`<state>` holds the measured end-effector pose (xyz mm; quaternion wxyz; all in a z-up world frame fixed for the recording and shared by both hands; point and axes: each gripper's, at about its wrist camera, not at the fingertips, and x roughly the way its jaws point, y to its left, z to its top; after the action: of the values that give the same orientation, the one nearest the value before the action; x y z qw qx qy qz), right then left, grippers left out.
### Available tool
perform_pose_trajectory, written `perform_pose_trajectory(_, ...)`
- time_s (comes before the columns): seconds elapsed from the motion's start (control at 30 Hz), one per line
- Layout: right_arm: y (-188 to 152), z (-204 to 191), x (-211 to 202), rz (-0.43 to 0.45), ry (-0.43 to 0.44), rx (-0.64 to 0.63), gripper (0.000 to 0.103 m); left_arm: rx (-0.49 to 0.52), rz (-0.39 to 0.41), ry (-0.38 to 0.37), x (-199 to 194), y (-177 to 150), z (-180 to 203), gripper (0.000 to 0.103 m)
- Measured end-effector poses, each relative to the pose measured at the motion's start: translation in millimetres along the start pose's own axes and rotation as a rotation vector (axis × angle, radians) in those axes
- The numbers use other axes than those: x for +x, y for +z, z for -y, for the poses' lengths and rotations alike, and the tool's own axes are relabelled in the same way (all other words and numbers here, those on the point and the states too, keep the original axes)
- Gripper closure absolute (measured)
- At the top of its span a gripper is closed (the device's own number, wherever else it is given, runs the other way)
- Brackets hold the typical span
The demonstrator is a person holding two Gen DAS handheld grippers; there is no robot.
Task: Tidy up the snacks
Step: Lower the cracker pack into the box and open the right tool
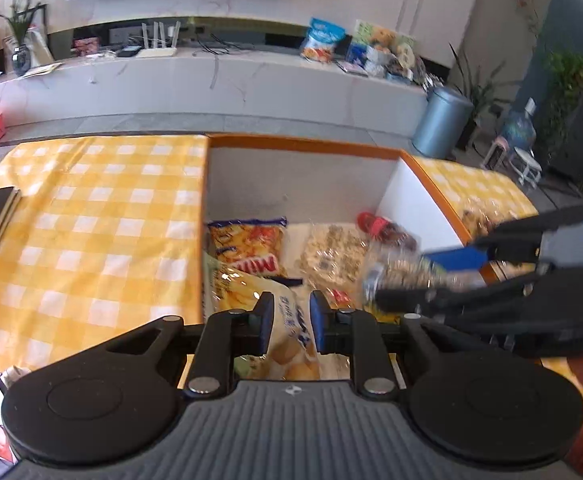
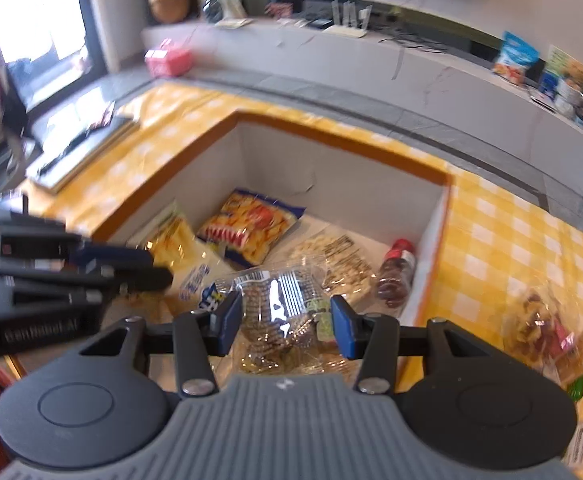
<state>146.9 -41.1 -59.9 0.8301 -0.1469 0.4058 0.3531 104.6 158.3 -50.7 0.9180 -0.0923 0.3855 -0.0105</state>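
Yellow-checked cloth covers the surface (image 2: 511,232) around a white, orange-rimmed box (image 2: 435,216). Crinkly snack packets (image 2: 251,228) lie inside. Right tool (image 2: 285,322) clenches a clear cookie pack (image 2: 279,300) over the box; left tool (image 1: 291,320) nearly closed, empty.

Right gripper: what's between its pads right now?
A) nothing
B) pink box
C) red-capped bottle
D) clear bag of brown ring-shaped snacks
D: in the right wrist view the right gripper has its blue pads on either side of the clear bag of brown ring-shaped snacks, held above the orange-rimmed box.
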Motion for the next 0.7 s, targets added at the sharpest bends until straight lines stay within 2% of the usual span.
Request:
perform_pose_trajectory(0.13, 1.7, -14.0, 13.1, -0.085, 0.038, -0.093, 0.056, -0.029, 0.010, -0.012, 0.0, 0.3, -4.4, 0.079)
perform_pose_trajectory(0.27, -1.3, -22.7, 27.2, -0.202, 0.129, -0.089, 0.056, -0.036, 0.012, -0.026, 0.4, -0.9, -3.5, 0.075)
perform_pose_trajectory(0.33, -3.0, -30.9, 31.8, -0.214, 0.150, -0.117, 0.056, -0.039, 0.011, -0.038, 0.5, -2.0, -3.2, 0.074)
perform_pose_trajectory(0.53, -6.8, -48.3, 48.6, -0.257, 0.136, -0.195, 0.055, -0.038, -0.008, -0.033, 1.6, -6.0, -2.7, 0.072)
perform_pose_trajectory(0.7, -7.8, -50.0, 49.1, -0.266, 0.137, -0.205, 0.051, -0.049, -0.008, -0.035, -0.1, -6.6, -4.2, 0.071)
